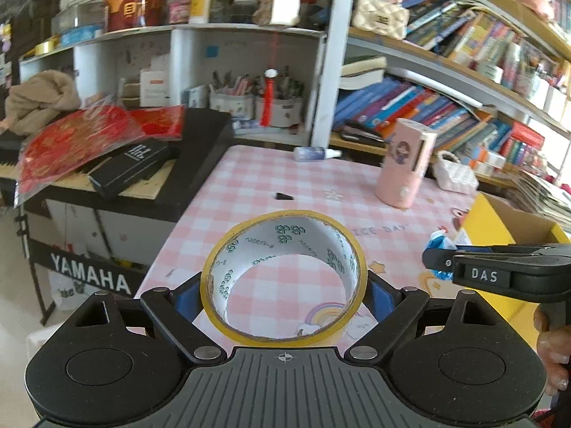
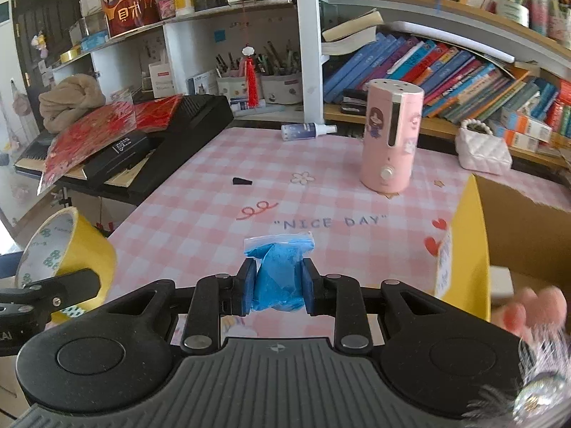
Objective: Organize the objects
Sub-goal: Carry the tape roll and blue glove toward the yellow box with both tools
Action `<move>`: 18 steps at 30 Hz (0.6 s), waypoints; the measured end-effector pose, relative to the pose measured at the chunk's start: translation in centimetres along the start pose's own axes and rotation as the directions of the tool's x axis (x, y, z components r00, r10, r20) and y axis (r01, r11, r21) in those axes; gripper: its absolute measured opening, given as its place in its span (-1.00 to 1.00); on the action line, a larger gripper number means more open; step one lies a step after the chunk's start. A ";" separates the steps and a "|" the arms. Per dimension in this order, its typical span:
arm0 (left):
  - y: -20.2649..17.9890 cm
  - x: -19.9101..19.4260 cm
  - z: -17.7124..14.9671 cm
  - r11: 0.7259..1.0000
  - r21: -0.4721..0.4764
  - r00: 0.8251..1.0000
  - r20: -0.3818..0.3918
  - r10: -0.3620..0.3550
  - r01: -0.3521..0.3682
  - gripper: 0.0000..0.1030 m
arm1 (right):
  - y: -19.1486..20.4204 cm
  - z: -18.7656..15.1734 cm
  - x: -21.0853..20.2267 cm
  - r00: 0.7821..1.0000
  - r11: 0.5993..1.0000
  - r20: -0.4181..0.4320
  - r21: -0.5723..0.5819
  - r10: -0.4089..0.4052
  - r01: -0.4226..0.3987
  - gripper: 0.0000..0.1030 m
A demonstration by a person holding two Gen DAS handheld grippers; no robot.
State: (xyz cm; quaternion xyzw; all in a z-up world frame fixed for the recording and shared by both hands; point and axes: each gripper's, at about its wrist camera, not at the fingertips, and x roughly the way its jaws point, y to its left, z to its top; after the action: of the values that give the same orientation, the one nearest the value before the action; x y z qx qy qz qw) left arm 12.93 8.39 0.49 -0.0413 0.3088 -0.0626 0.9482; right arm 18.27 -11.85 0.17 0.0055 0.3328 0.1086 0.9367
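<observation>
My left gripper (image 1: 283, 294) is shut on a yellow tape roll (image 1: 285, 337), held above the near left part of the pink checked table (image 1: 257, 178). The roll also shows in the right wrist view (image 2: 85, 249) at the left edge. My right gripper (image 2: 278, 287) is shut on a small plastic bag of blue stuff (image 2: 276, 274), above the table's near edge. In the left wrist view the right gripper (image 1: 433, 258) reaches in from the right with the blue bag (image 1: 440, 242) at its tip.
An open cardboard box with yellow sides (image 2: 467, 246) stands at the table's right. A pink cylindrical humidifier (image 2: 390, 139), a spray bottle (image 2: 307, 131), a small black piece (image 2: 242, 181) and a white quilted purse (image 2: 483, 151) are on the table. A keyboard (image 2: 142, 149) stands left, bookshelves behind.
</observation>
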 end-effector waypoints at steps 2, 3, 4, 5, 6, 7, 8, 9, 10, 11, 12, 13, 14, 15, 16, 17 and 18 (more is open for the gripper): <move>-0.2 -0.6 -0.4 1.000 0.012 1.000 0.003 -0.015 0.015 0.75 | 0.3 -0.6 -0.9 1.000 1.000 0.000 0.008 -0.011 0.011 -0.52; -0.2 -0.9 -0.6 1.000 0.016 1.000 0.004 -0.021 0.021 0.75 | 0.4 -0.9 -1.2 1.000 1.000 0.000 0.008 -0.018 0.018 -0.52; -0.2 -1.2 -0.7 0.999 0.019 1.000 0.004 -0.027 0.027 0.75 | 0.5 -1.2 -1.6 1.000 1.000 0.000 0.006 -0.028 0.028 -0.52; -0.2 -1.5 -1.0 0.999 0.023 0.999 0.005 -0.032 0.032 0.75 | 0.7 -1.5 -2.0 0.999 0.999 0.000 0.005 -0.035 0.035 -0.52; -0.2 -1.8 -1.2 0.999 0.026 0.999 0.005 -0.036 0.035 0.75 | 0.8 -1.8 -2.4 0.999 0.999 0.000 0.008 -0.039 0.039 -0.52; -0.2 -2.1 -1.4 0.999 0.028 0.999 0.006 -0.040 0.039 0.75 | 1.0 -2.2 -2.8 0.999 0.999 0.000 0.011 -0.045 0.045 -0.52; -0.1 -2.4 -1.6 0.999 0.030 0.999 0.004 -0.044 0.044 0.75 | 1.1 -2.4 -3.1 0.999 0.999 -0.002 0.014 -0.049 0.049 -0.52; -0.1 -2.8 -1.9 0.998 0.033 0.999 0.001 -0.048 0.048 0.75 | 1.2 -2.7 -3.4 0.999 0.998 -0.004 0.018 -0.052 0.052 -0.52; 0.0 -3.1 -2.2 0.998 0.036 0.999 -0.002 -0.051 0.051 0.75 | 1.4 -3.1 -3.8 0.998 0.998 -0.005 0.023 -0.056 0.056 -0.52; 0.0 -3.4 -2.5 0.998 0.037 0.999 -0.006 -0.054 0.054 0.75 | 1.6 -3.4 -4.1 0.998 0.998 -0.006 0.027 -0.060 0.061 -0.52; 0.1 -3.8 -2.8 0.998 0.038 0.998 -0.010 -0.058 0.058 0.75 | 1.7 -3.8 -4.5 0.998 0.998 -0.007 0.029 -0.064 0.064 -0.52; 0.1 -4.2 -3.1 0.997 0.039 0.998 -0.013 -0.061 0.062 0.75 | 2.0 -4.1 -4.9 0.998 0.997 -0.009 0.032 -0.067 0.068 -0.52; 0.2 -4.6 -3.4 0.997 0.040 0.998 -0.015 -0.065 0.066 0.75 | 2.1 -4.5 -5.2 0.998 0.997 -0.010 0.033 -0.070 0.070 -0.52; 0.3 -5.0 -3.8 0.997 0.042 0.997 -0.017 -0.069 0.070 0.75 | 2.4 -4.8 -5.6 0.997 0.997 -0.011 0.032 -0.071 0.072 -0.52; 0.3 -5.4 -4.1 0.996 0.044 0.997 -0.019 -0.072 0.072 0.75 | 2.6 -5.2 -6.0 0.997 0.997 -0.011 0.031 -0.073 0.073 -0.52; 0.4 -5.7 -4.4 0.996 0.045 0.997 -0.022 -0.074 0.075 0.75 | 2.9 -5.7 -6.4 0.997 0.997 -0.014 0.032 -0.075 0.075 -0.52; 0.4 -6.1 -4.7 0.996 0.047 0.997 -0.026 -0.077 0.078 0.75 | 3.1 -6.0 -6.8 0.997 0.997 -0.016 0.033 -0.076 0.076 -0.52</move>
State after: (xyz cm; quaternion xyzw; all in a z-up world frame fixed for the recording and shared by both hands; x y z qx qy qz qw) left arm 5.27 9.46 0.21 -0.0297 0.3168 -0.1072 0.9419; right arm 8.78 -10.56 -0.05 0.0077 0.3416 0.0674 0.9374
